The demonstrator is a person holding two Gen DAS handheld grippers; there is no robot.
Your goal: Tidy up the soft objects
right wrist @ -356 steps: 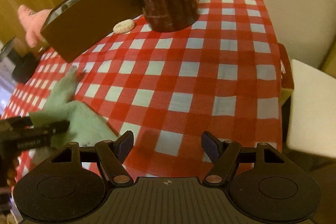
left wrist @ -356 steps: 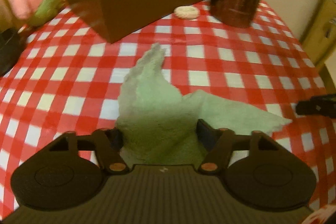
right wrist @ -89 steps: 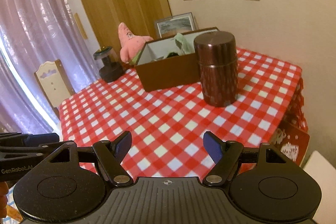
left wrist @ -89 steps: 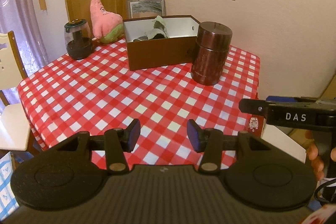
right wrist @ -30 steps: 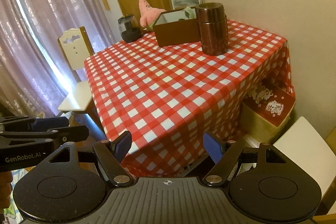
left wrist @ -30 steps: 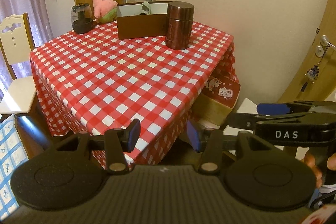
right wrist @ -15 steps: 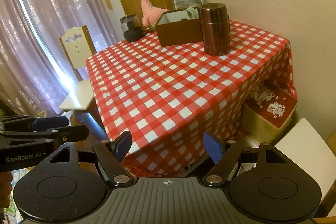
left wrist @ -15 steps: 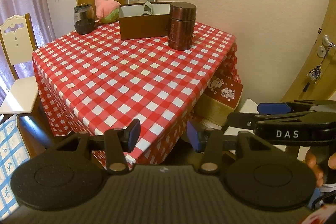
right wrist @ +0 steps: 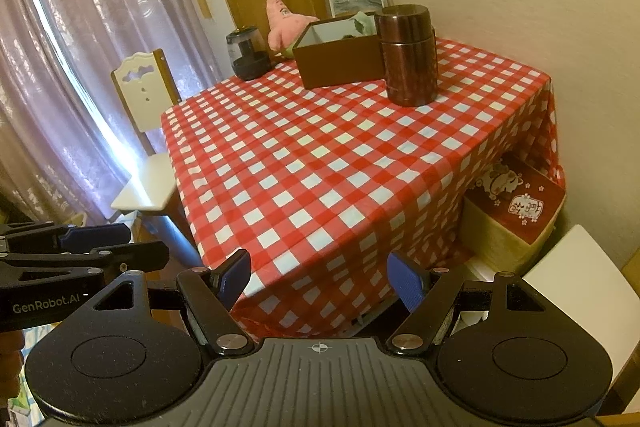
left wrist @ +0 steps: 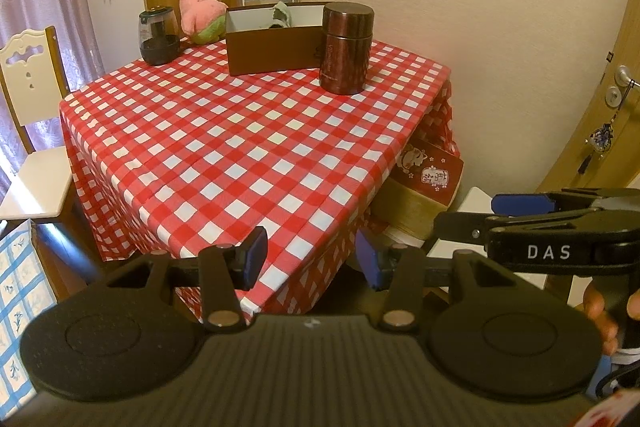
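A glossy checked cloth point(left wrist: 248, 131) covers the counter. The brown canister point(left wrist: 346, 47) looks like polished metal, the brown box point(left wrist: 272, 49) matt card, the pink toy point(left wrist: 196, 9) fuzzy plush.

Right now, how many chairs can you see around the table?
2. A cream chair with a carved back stands at the table's window side; another pale seat shows by the near corner beside the wall. More may be hidden behind the table.

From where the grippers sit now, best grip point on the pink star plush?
Probably the pink star plush by its upright pointed top, coming from above on the left: the brown box stands close on its right and the dark jar on its left.
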